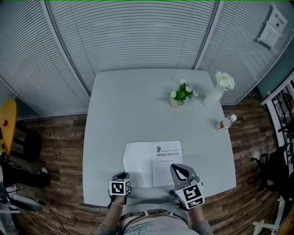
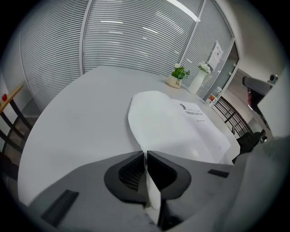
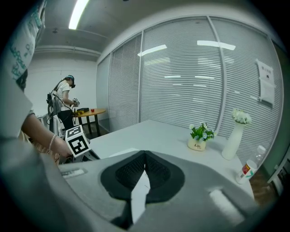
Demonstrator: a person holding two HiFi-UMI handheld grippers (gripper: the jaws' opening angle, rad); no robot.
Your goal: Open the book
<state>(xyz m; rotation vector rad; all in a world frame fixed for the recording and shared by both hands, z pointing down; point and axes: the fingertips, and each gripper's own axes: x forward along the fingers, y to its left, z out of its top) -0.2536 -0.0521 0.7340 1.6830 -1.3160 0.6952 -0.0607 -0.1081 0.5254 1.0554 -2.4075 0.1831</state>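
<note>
Book (image 1: 166,160), head view: lay at table's (image 1: 138,105) near edge, with leaf (image 1: 138,165) folded out left.
Left gripper (image 2: 146,155), left gripper view: was clamped on leaf's edge.
Right gripper (image 3: 144,155), right gripper view: had jaws together at tips, gripping nothing.

A pale grey bench (image 1: 138,101) stands on a wood-plank floor (image 1: 59,137), with closed white blinds (image 1: 133,32) behind it. A strip light (image 3: 78,13) glows overhead, and a small yellow table (image 1: 8,121) stands off to one side.
</note>
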